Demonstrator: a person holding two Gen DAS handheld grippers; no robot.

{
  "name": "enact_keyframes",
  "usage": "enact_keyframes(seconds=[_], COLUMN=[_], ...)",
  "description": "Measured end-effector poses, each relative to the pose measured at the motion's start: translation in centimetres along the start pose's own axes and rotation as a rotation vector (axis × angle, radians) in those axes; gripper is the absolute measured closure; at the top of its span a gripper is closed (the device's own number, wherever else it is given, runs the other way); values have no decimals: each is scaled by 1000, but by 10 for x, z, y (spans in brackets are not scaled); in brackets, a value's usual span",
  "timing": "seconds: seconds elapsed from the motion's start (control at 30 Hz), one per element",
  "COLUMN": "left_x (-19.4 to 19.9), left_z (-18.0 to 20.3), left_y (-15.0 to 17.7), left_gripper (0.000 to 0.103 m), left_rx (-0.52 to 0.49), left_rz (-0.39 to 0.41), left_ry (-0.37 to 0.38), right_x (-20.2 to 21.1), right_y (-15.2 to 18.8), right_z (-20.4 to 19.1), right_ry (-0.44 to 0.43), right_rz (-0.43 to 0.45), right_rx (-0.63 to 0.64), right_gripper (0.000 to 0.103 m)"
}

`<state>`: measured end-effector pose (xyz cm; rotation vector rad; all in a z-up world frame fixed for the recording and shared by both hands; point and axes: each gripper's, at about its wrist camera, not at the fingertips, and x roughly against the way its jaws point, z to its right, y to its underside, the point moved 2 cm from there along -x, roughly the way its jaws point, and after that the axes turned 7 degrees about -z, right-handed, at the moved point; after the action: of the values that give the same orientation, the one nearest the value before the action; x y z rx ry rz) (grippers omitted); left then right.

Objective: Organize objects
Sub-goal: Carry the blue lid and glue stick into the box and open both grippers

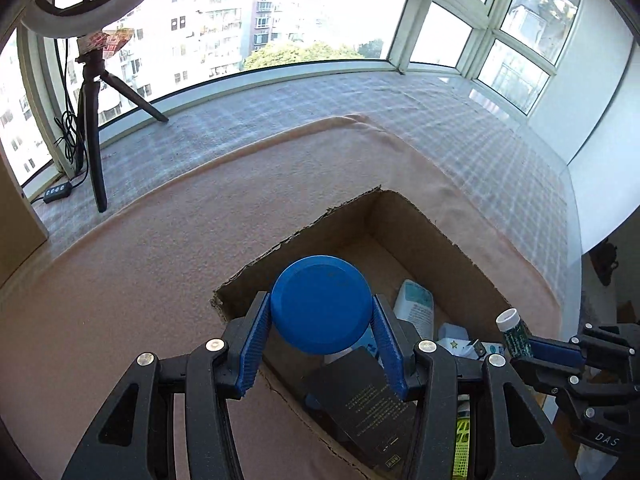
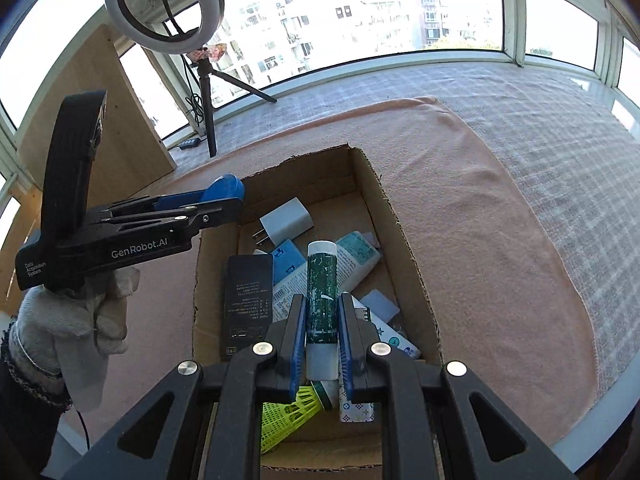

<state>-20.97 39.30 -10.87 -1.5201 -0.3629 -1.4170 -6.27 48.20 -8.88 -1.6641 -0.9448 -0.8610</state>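
Note:
My left gripper is shut on a round blue lid and holds it above the near left corner of an open cardboard box. My right gripper is shut on a green and white tube and holds it over the same box. The box holds a black carton, a white charger, a white tube, a yellow mesh item and other small packs. The left gripper also shows in the right wrist view with the lid.
The box sits on a pink cloth over a checked grey cloth on a window ledge. A ring light on a tripod stands at the back left beside a wooden board. A gloved hand holds the left gripper.

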Motion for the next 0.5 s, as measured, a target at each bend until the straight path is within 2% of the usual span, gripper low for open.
enact_keyframes(seconds=[0.37, 0.4, 0.43, 0.47, 0.5], left_x=[-27, -27, -27, -26, -25], left_z=[29, 30, 31, 31, 31], left_y=[-25, -26, -28, -30, -31], left_gripper=[49, 43, 31, 26, 24], left_rx=[-21, -19, -17, -12, -9], left_rz=[-39, -42, -42, -37, -33], left_ry=[48, 55, 56, 57, 63], right_x=[-3, -2, -2, -1, 1], right_y=[14, 15, 15, 16, 16], right_z=[-8, -10, -11, -13, -14], right_ry=[-38, -42, -45, -42, -37], right_rz=[-20, -15, -9, -7, 2], right_rx=[32, 38, 46, 49, 48], right_gripper=[89, 88, 79, 72, 57])
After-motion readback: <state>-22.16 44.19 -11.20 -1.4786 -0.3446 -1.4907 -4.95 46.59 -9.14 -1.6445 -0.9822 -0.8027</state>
